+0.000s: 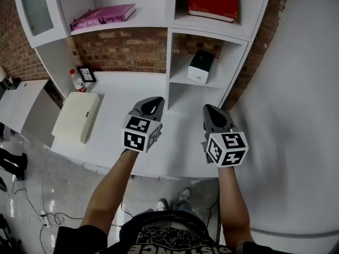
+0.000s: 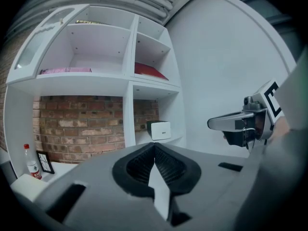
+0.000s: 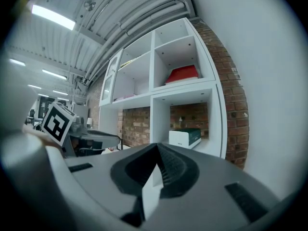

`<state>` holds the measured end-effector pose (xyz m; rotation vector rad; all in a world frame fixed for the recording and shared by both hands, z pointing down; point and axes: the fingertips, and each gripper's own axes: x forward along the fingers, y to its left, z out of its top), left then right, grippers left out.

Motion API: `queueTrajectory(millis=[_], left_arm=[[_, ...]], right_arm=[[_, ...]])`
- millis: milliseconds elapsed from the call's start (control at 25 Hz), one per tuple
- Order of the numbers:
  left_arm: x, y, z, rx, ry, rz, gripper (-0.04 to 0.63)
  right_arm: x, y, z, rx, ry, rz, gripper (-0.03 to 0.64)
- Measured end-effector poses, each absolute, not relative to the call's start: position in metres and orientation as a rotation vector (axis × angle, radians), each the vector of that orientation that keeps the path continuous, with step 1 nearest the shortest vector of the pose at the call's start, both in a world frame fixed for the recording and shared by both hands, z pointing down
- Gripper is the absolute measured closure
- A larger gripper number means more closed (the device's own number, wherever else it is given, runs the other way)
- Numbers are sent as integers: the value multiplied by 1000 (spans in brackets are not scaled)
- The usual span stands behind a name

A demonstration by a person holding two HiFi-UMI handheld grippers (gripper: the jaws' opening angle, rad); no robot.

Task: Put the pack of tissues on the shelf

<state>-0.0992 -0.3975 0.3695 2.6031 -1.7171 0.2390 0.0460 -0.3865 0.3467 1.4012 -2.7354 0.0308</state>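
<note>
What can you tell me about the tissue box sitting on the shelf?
The tissue box is a small rectangular carton, cardboard by its look, with a white end and a dark green top. It lies flat and closed, slightly askew, white end facing out. It sits in the right-hand column of the white shelf unit, one compartment below the red book. Only the shelf board touches it.

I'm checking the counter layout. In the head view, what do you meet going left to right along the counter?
cream box → left gripper → right gripper. The bottle and frame sit within the box's span, so they are left out.
</note>
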Motion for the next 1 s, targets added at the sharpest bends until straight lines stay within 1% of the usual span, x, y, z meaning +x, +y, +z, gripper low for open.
queueTrajectory(millis=[1000], left_arm=[[-116, -392, 378, 2590, -1729, 276, 595]], right_arm=[[41, -381, 349, 1440, -2733, 34, 614]])
